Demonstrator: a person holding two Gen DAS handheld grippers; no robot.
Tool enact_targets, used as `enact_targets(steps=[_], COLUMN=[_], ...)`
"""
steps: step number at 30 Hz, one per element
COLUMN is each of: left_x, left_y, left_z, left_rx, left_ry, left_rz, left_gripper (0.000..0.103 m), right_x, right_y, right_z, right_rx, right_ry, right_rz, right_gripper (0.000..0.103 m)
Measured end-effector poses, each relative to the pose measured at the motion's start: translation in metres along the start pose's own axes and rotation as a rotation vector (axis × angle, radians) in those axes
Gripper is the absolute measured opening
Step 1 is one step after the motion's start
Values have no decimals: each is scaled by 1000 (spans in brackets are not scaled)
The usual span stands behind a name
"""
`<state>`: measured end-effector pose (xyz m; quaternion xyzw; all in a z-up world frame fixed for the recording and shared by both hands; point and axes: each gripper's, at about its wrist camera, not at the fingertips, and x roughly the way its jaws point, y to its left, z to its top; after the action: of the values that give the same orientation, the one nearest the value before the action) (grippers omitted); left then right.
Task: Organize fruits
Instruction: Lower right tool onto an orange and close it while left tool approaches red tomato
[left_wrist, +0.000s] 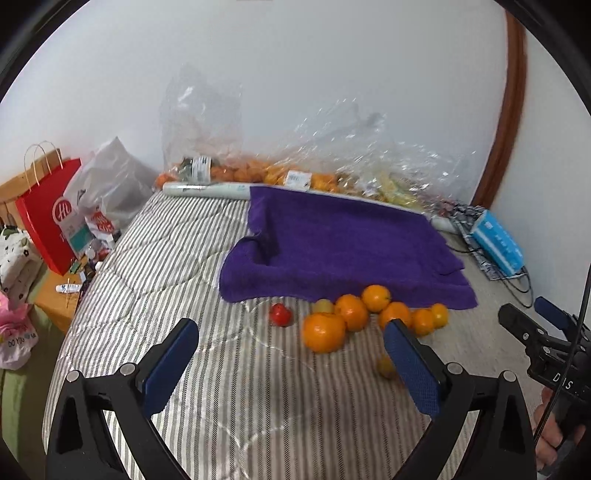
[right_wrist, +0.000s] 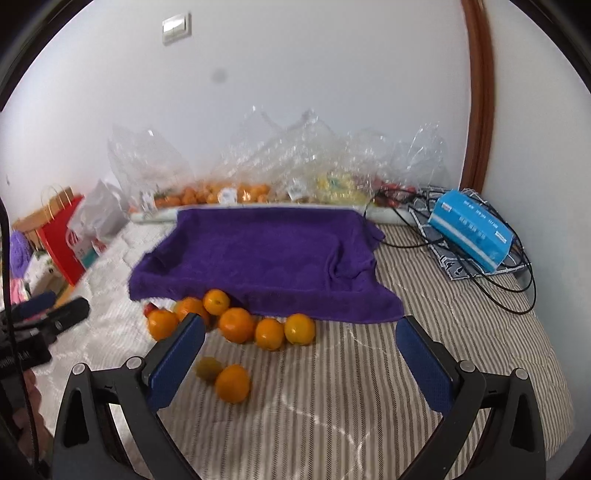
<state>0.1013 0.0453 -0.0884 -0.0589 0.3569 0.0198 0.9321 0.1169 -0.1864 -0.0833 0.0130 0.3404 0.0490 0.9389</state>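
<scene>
The oranges (right_wrist: 236, 325) lie loose on the bed (right_wrist: 369, 387) along the near edge of the purple towel (right_wrist: 258, 254). They look firm, round and likely to roll, so grip one across its middle. Both the left gripper (left_wrist: 291, 365) and the right gripper (right_wrist: 301, 365) have jaws spread, holding nothing. Clear bags (right_wrist: 240, 184) by the wall hold more fruit.

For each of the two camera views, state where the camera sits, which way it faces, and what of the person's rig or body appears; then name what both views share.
Left wrist: sits on the left gripper, facing across the striped bed toward the purple towel; its open fingers show, plus the right gripper and a hand.
Right wrist: sits on the right gripper, facing the same way; its open fingers show, with the left gripper at the left edge.
Shared: towel, oranges, wall.
</scene>
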Motion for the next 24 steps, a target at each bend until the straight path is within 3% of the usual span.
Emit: enact_targets(steps=[5,11,15,22,24], left_x=[26,48,64,73,73], left_y=[6,9,17,28,31], left_z=[0,1,-1,0,-1], left_rx=[-5,11,-9,-26,-26], left_ry=[21,59,116,122,123], left_rz=[23,42,41,11,7], left_gripper=[100,98,98,96,95], right_x=[29,54,70,91,94], right_y=[-5,-12,-18,-16,-14], right_z=[-3,-7,-12,-19,-18], right_rx=[-4,26,77,82,72], right_ry=[71,96,137,170,168], right_rz=[20,29,38,73,66], right_gripper=[101,97,83,71,63])
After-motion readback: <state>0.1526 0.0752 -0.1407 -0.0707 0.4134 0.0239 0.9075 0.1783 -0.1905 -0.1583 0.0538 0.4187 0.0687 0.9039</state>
